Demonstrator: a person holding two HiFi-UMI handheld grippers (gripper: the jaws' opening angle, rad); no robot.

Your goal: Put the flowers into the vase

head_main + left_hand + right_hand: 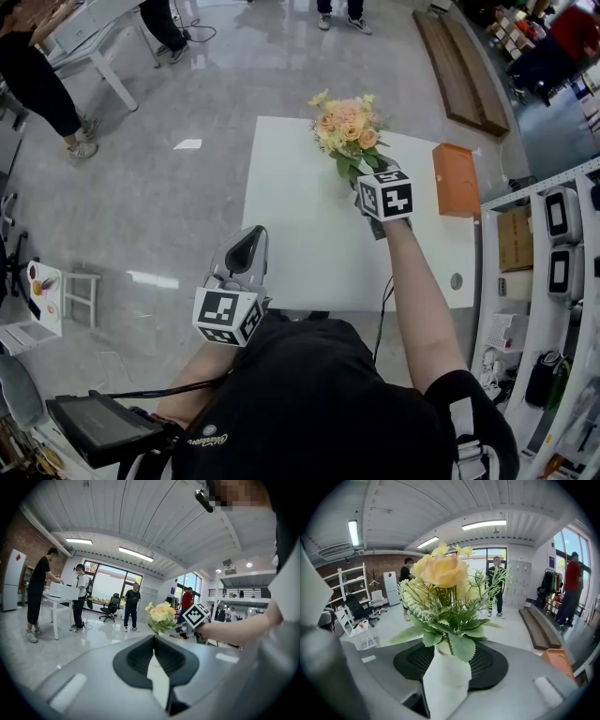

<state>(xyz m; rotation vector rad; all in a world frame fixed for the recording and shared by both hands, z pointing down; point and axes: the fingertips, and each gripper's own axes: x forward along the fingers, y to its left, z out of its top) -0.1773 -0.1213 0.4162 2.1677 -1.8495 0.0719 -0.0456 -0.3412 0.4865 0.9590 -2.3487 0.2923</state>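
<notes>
The flowers (347, 127) stand in the white vase (446, 677) near the counter's (300, 244) far edge, so the placing looks done. The right hand-held gripper (364, 192) has its jaws spread wide around the vase without pinching it; only backing away seems left. The left hand-held gripper (249, 239), jaws pressed together and empty, hovers off the near-left corner. An orange box (457, 178) lies at the right edge; the rest of the counter is bare.

We record a black short-sleeved shirt (319, 394) with a small pale logo. The left gripper (157, 660) and right gripper (450, 665) have grey shells, black ribbed pads and black-and-white marker cubes (228, 317). A black cable (382, 319) runs under the right forearm.
</notes>
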